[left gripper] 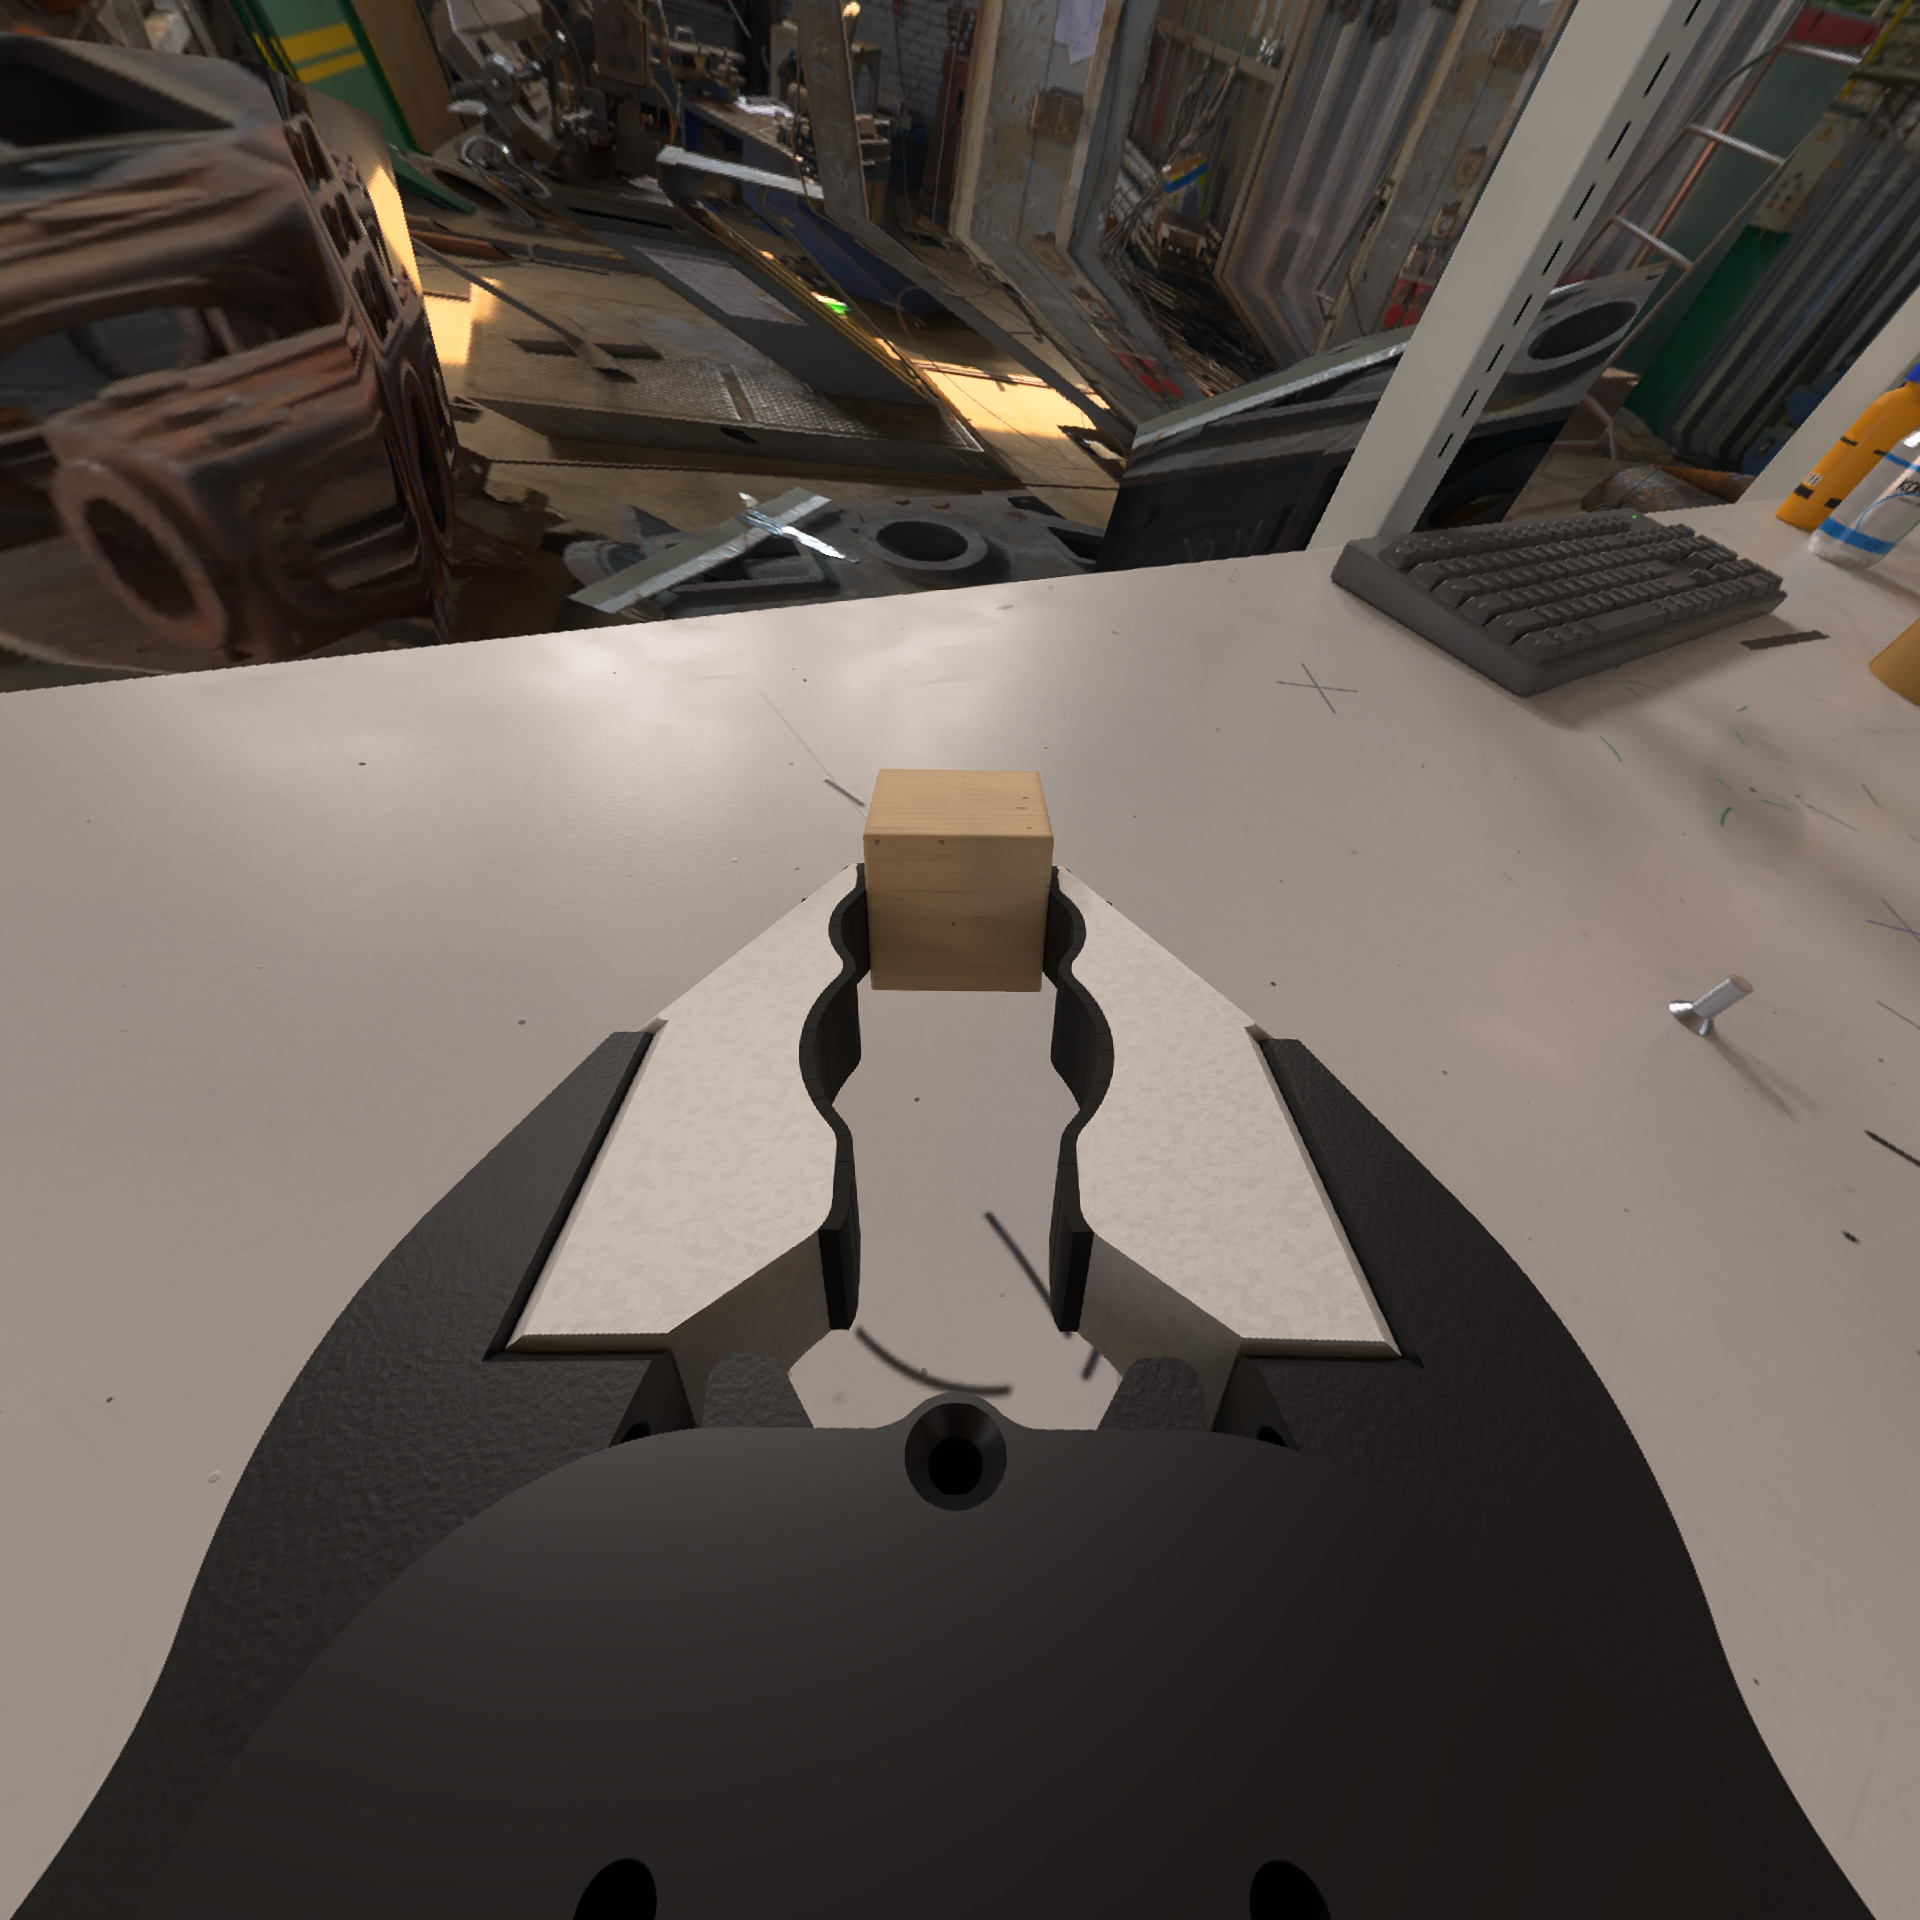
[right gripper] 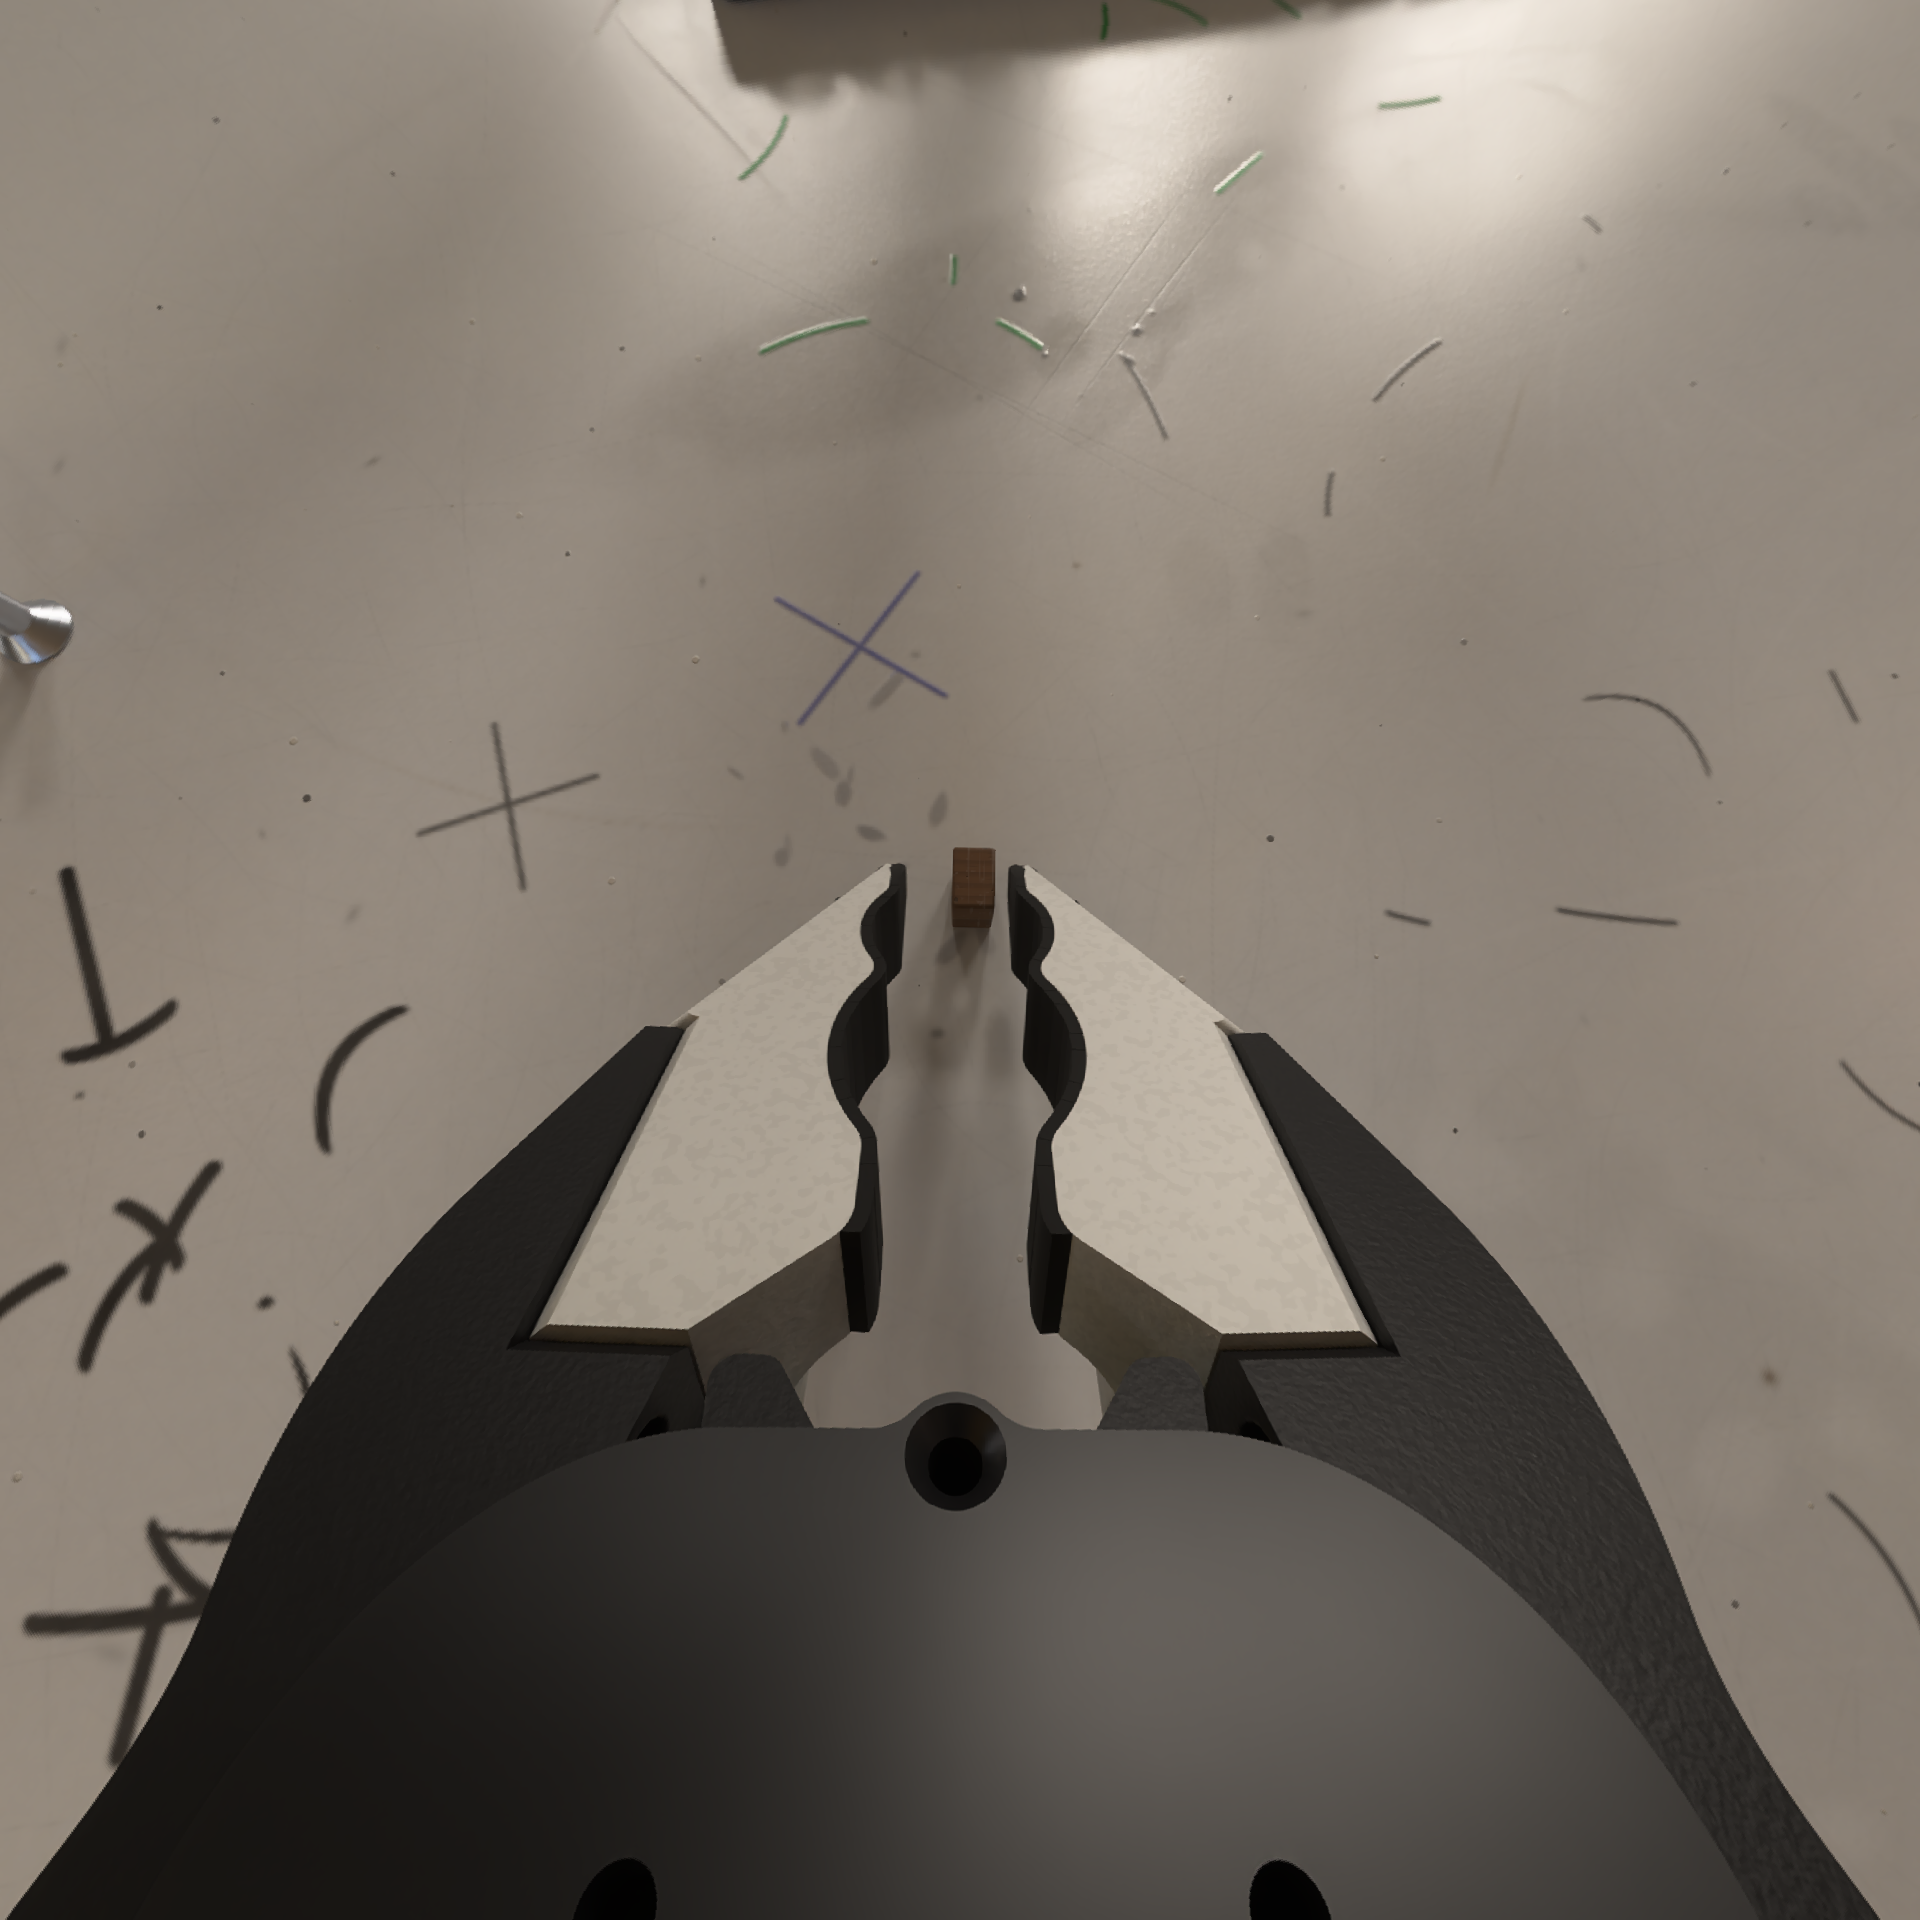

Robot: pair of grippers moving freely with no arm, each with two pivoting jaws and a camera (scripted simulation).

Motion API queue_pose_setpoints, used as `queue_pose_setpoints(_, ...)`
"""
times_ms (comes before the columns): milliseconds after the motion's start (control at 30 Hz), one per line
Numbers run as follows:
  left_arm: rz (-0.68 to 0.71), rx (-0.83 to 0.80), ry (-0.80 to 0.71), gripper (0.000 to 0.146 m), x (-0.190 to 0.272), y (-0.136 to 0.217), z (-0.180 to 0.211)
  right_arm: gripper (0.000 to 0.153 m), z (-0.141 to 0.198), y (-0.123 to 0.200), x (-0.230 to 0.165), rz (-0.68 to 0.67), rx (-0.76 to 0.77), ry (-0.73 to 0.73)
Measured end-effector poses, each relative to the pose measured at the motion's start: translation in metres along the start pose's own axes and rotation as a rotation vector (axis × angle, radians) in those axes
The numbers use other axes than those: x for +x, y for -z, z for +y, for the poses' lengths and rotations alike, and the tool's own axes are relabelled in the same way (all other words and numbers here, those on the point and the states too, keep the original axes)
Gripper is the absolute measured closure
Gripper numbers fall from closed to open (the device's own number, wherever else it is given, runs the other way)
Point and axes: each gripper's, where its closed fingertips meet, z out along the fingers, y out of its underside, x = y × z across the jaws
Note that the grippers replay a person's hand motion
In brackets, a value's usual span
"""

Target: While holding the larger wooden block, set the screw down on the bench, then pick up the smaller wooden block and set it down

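My left gripper (left gripper: pixel 956 920) is shut on the larger wooden block (left gripper: pixel 958 831), a pale cube held between its fingertips just above the white bench (left gripper: pixel 416 935). The silver screw (left gripper: pixel 1709 1003) lies on the bench to the right, apart from both grippers; it also shows at the left edge of the right wrist view (right gripper: pixel 31 629). My right gripper (right gripper: pixel 956 883) points down at the bench with its jaws open. The smaller wooden block (right gripper: pixel 974 885), dark brown, sits between its fingertips with a gap on each side, closer to the right finger.
A dark keyboard (left gripper: pixel 1569 597) lies at the back right of the bench, with an orange bottle (left gripper: pixel 1860 457) and a white bottle (left gripper: pixel 1870 509) beyond it. A white slotted post (left gripper: pixel 1507 260) rises behind. The bench's far edge (left gripper: pixel 623 629) drops off to a workshop floor.
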Motion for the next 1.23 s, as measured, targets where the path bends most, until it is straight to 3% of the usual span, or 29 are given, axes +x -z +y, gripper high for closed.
queue_pose_setpoints(167, -0.005, -0.009, -0.009, 0.114, 0.0, -0.001, 0.001, 0.145, 0.001, -0.006, 0.004, 0.033, -0.038, 0.009)
queue_pose_setpoints(567, -0.003, 0.002, -0.027, 0.114, 0.002, 0.0, 0.0, 0.145, -0.005, -0.005, -0.003, 0.057, -0.02, 0.077)
queue_pose_setpoints(633, -0.003, 0.003, -0.027, 0.114, 0.002, 0.001, 0.0, 0.145, -0.019, -0.001, -0.023, 0.009, 0.049, 0.093)
queue_pose_setpoints(700, -0.004, 0.003, -0.027, 0.114, 0.002, 0.001, 0.0, 0.145, -0.035, 0.002, -0.062, -0.127, 0.095, 0.106)
queue_pose_setpoints(900, -0.002, 0.001, -0.029, 0.114, 0.002, 0.0, 0.0, 0.145, -0.031, -0.016, -0.175, -0.403, -0.004, 0.276)
queue_pose_setpoints(1000, 0.001, -0.003, -0.027, 0.114, 0.002, 0.0, 0.0, 0.145, -0.034, -0.023, -0.193, -0.398, -0.012, 0.312)
queue_pose_setpoints(1233, 0.001, 0.003, -0.048, 0.114, 0.005, 0.001, 0.0, 0.145, -0.031, -0.039, -0.19, -0.314, -0.074, 0.34)
